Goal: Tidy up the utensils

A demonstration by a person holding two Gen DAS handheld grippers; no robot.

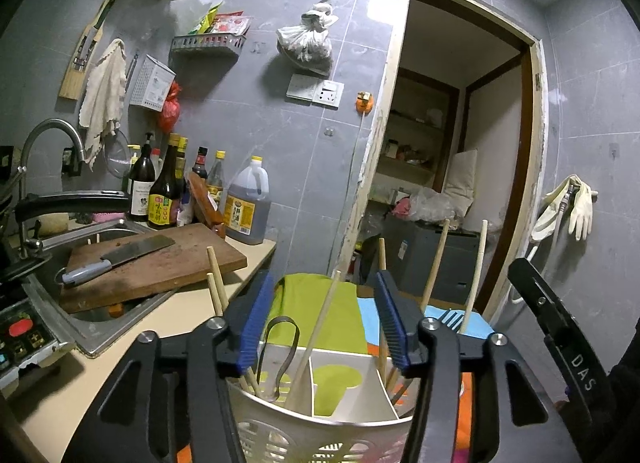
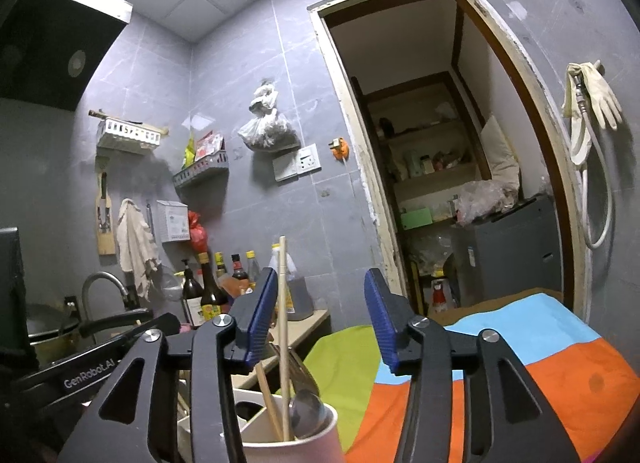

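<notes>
A white divided utensil holder (image 1: pixel 320 429) stands on a colourful cloth (image 1: pixel 316 303), right under my left gripper (image 1: pixel 324 325). It holds wooden chopsticks (image 1: pixel 316 333), metal tongs (image 1: pixel 280 351) and a fork (image 1: pixel 450 319). My left gripper is open and empty, its blue pads either side of the holder's top. In the right wrist view the holder (image 2: pixel 296 443) shows at lower left with chopsticks (image 2: pixel 283 327) and a metal spoon (image 2: pixel 306 413). My right gripper (image 2: pixel 322 319) is open and empty above the cloth (image 2: pixel 540 367).
A sink (image 1: pixel 104 303) lies to the left with a wooden cutting board (image 1: pixel 160 267) and cleaver (image 1: pixel 120 255) across it. Sauce bottles (image 1: pixel 168 191) stand against the tiled wall. A doorway (image 1: pixel 452 167) opens behind the table. The right gripper's body (image 1: pixel 560 335) shows at right.
</notes>
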